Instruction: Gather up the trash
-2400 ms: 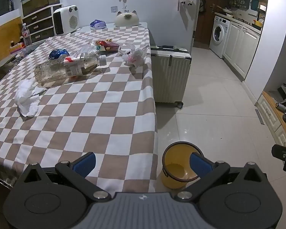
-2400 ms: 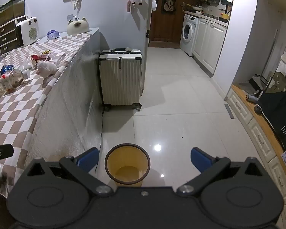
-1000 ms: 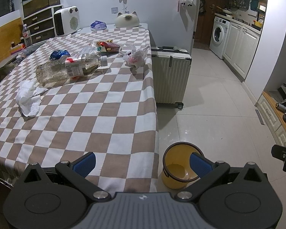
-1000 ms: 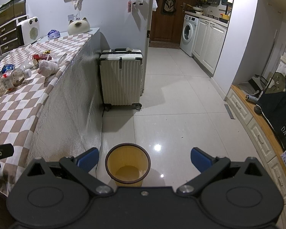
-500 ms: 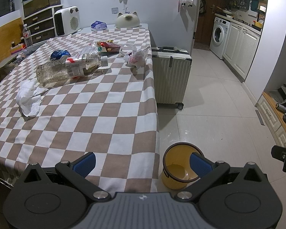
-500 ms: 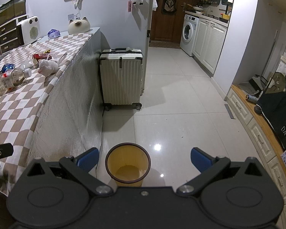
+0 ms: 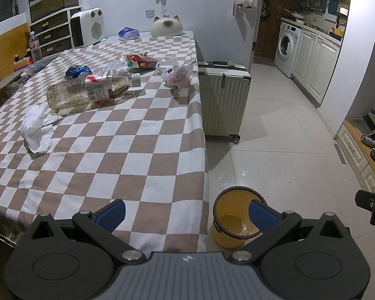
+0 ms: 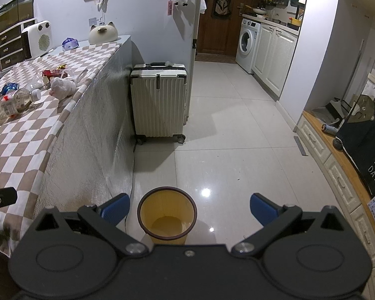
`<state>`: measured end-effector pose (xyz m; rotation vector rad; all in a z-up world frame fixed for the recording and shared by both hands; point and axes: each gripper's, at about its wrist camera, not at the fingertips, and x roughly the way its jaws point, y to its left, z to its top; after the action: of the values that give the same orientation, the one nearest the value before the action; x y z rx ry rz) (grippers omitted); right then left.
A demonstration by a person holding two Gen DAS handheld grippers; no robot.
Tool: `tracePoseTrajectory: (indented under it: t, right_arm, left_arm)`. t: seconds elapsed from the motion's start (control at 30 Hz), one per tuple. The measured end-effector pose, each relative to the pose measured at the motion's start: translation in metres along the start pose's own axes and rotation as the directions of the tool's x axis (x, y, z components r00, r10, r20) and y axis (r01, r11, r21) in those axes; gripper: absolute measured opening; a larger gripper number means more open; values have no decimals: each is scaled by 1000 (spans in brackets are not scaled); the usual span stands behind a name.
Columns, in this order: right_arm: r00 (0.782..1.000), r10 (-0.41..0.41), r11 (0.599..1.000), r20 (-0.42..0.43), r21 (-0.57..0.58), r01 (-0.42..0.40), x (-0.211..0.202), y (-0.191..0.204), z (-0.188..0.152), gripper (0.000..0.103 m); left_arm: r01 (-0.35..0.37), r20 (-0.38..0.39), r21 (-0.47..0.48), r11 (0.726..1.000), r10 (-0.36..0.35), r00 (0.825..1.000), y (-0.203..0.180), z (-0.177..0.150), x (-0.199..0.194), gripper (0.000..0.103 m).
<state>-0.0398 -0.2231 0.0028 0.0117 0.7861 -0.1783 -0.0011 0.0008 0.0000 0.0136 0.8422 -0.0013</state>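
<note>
Trash lies on the checkered table (image 7: 127,150): a crumpled white tissue (image 7: 36,127) at the left, a clear plastic bottle (image 7: 90,90) on its side, a blue wrapper (image 7: 77,71), a red snack pack (image 7: 142,61) and a knotted white bag (image 7: 176,73) near the right edge. A yellow bin (image 7: 233,221) stands on the floor by the table's near corner. My left gripper (image 7: 186,212) is open over the table's front edge. My right gripper (image 8: 190,206) hangs open above the bin (image 8: 167,215), holding nothing.
A white suitcase (image 8: 158,105) stands against the table's side beyond the bin. A heater (image 7: 87,27), a cat-shaped ornament (image 7: 166,26) and drawers (image 7: 52,36) sit at the far end. Cabinets and a washing machine (image 8: 247,42) line the right; open tiled floor lies between.
The left wrist view has crept slightly forward and lower, so the trash on the table sits a little nearer. The right gripper has stayed over the bin. Both remain open.
</note>
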Motion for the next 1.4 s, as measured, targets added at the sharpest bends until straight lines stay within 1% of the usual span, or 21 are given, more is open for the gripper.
tracePoseTrajectory:
  t: [0.63,0.83,0.9,0.93,1.03,1.17,1.4]
  right_arm:
    - [1000,-2,1000,-1,0,2,-1,-1,0,103]
    - [1000,-7,1000,-1,0,7,-2,7,-1,103]
    - [1000,-6,1000,1,3,6,-2,6,-1,103]
    - [1000,-7,1000,3,4,7,-3,-4,-6,103]
    - [1000,-8,1000,17,9,8,-3,-10,-5,103]
    - [999,-17,1000,45,13,17,-3,-9,1,103]
    - [991,-3,1000,130,-11,4,2,0,12,103]
  left_arm:
    - [1,0,-1,1000,-1,1000,0,0,0,103]
    - [3,-1,-3,1000,-3,1000,0,0,-1,103]
    - [1,2,-3,1000,-1,1000,0,-1,-1,103]
    - [-2,4,-4,1000,2,1000,0,-2,0,103]
    - [-21,20,-15,1000,21,1000,4,1,1,103]
    - [-65,67,-41,997,68,995,15,8,-2,103]
    - [-147,148,-109,983,162,976,48,24,-8,103]
